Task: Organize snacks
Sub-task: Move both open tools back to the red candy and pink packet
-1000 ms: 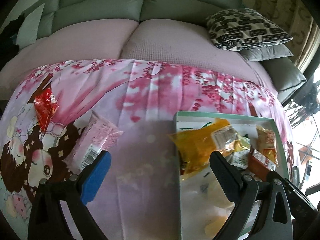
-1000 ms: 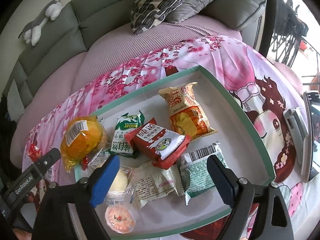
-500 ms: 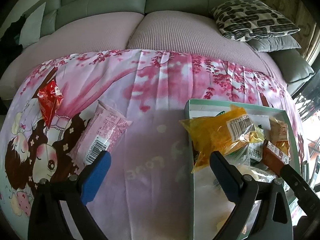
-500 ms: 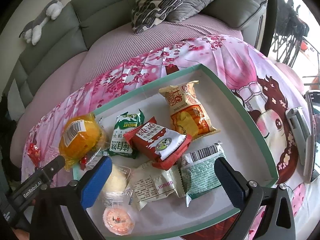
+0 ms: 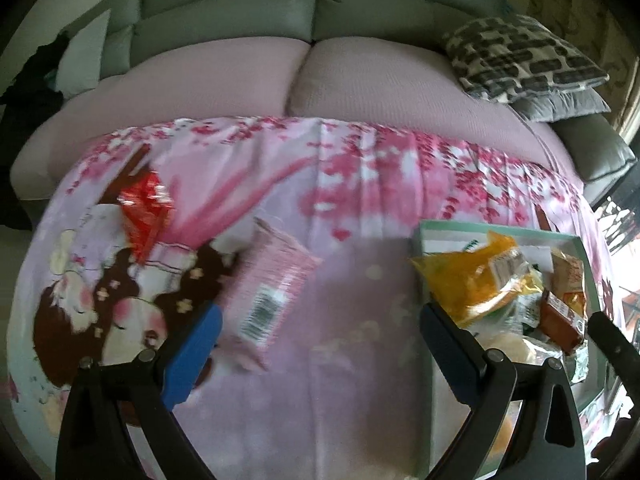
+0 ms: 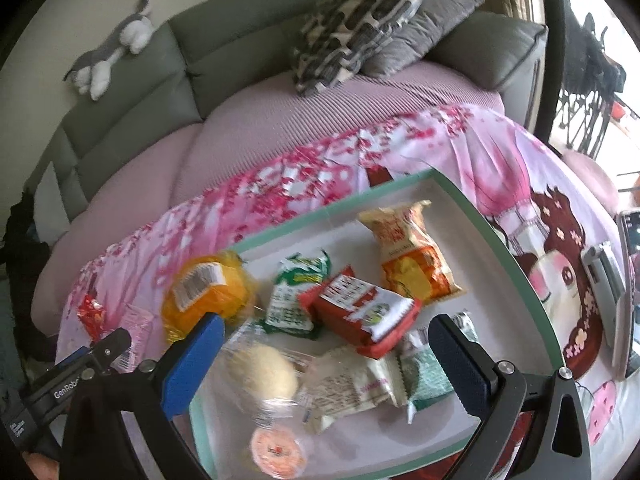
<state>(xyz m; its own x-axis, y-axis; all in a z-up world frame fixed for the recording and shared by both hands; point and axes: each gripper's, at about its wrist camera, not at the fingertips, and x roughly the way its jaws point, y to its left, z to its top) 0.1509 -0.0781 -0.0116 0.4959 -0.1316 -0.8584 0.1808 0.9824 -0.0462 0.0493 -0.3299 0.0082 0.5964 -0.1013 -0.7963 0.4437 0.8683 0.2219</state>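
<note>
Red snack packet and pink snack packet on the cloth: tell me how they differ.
The red snack packet is small, shiny and crinkled; the pink snack packet is larger, flatter and longer. The red one lies farther from the tray; the pink one lies nearer it, just ahead of the left gripper. A barcode label shows on the pink packet, none on the red. Both lie on the pink printed cloth, outside the tray.

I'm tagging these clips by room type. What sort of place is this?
Most likely a home living room: a grey sofa with a patterned cushion, a stuffed toy on its backrest, and a snack tray set on a pink printed cloth.
</note>
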